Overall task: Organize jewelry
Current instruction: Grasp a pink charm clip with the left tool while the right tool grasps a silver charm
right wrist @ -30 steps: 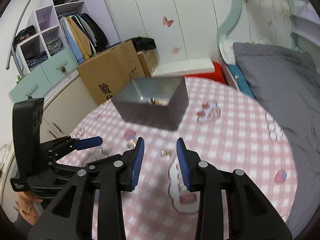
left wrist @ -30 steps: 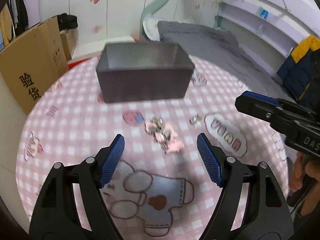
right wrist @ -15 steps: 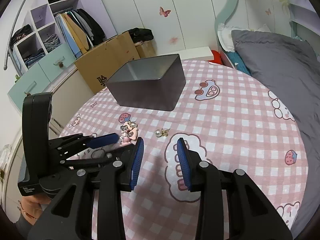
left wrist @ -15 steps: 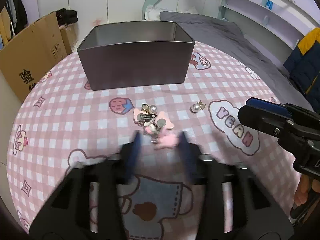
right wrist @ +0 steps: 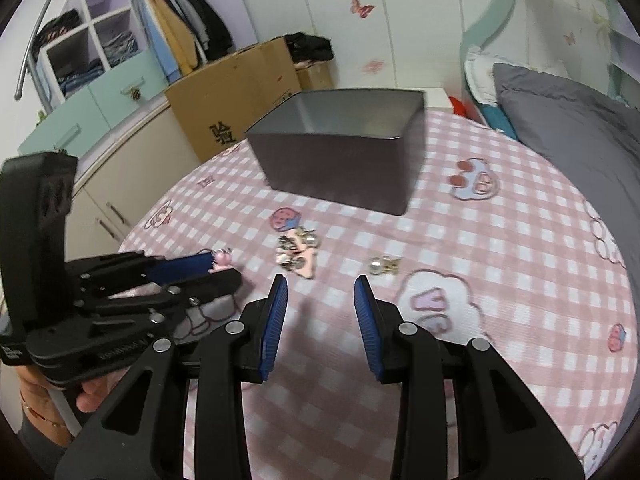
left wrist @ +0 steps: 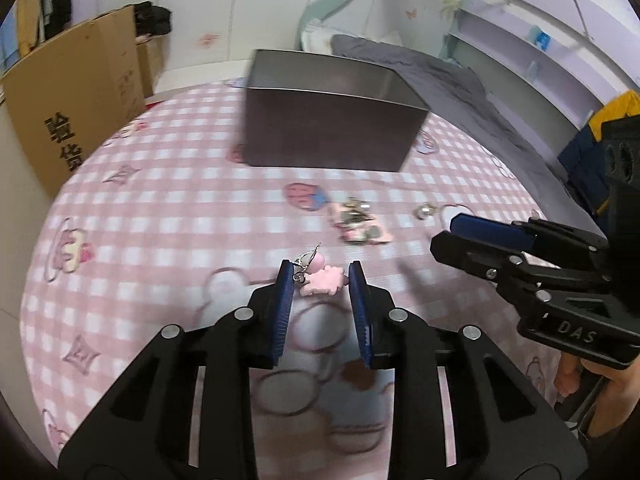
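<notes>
My left gripper [left wrist: 319,280] is clamped on a pink charm [left wrist: 325,280], lifted short of the grey tin [left wrist: 328,128] for dropping in. Right gripper [right wrist: 321,294] jaws stand apart, near the remaining jewelry pile [right wrist: 298,252] before the tin.

My left black two-finger gripper with blue ribbed pads [left wrist: 320,280] is closed in on a small pink charm with a silver hook [left wrist: 320,278], pinched between the tips and raised off the surface. My left hand [right wrist: 44,400] wraps the grip from below (a thin bracelet shows at the wrist). My right black two-finger gripper with blue ribbed pads [right wrist: 321,292] hangs beside it with its jaws parted and nothing between them, pointing forward and slightly down. My right hand [left wrist: 600,384] grips its handle from underneath.
</notes>
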Demonstrator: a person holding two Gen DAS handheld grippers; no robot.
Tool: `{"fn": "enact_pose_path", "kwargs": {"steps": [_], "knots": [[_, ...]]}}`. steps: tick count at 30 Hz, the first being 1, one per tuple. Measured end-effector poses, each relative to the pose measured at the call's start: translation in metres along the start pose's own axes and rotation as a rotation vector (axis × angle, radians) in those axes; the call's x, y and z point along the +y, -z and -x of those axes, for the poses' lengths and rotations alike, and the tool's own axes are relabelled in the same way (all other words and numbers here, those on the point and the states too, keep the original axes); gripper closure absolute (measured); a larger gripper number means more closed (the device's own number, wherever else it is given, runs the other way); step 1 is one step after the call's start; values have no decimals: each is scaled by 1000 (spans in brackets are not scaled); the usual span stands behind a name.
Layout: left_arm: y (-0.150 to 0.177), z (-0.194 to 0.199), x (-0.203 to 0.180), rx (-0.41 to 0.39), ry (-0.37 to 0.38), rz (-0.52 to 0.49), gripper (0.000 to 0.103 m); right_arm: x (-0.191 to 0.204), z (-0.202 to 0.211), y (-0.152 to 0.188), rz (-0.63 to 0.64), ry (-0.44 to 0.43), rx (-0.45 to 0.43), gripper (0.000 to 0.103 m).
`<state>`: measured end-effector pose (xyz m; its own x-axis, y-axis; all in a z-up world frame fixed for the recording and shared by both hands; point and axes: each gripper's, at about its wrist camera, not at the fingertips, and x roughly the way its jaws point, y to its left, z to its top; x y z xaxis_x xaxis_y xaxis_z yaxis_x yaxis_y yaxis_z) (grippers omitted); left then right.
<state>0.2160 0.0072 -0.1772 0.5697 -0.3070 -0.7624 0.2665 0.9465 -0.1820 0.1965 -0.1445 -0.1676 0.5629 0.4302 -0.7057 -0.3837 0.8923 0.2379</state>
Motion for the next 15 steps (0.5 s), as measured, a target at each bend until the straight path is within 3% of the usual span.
{"fn": "enact_pose_path", "kwargs": {"steps": [4,11,15], "knots": [[0,4,16,-7,-18,31,75,17,-21,-4,51,19,42,71],[-3,7,23,-13,4,35,75,32,-47,-7,156,126,73,71],[-5,4,24,-10,24,32,75,33,-49,-7,197,154,79,86]]}}
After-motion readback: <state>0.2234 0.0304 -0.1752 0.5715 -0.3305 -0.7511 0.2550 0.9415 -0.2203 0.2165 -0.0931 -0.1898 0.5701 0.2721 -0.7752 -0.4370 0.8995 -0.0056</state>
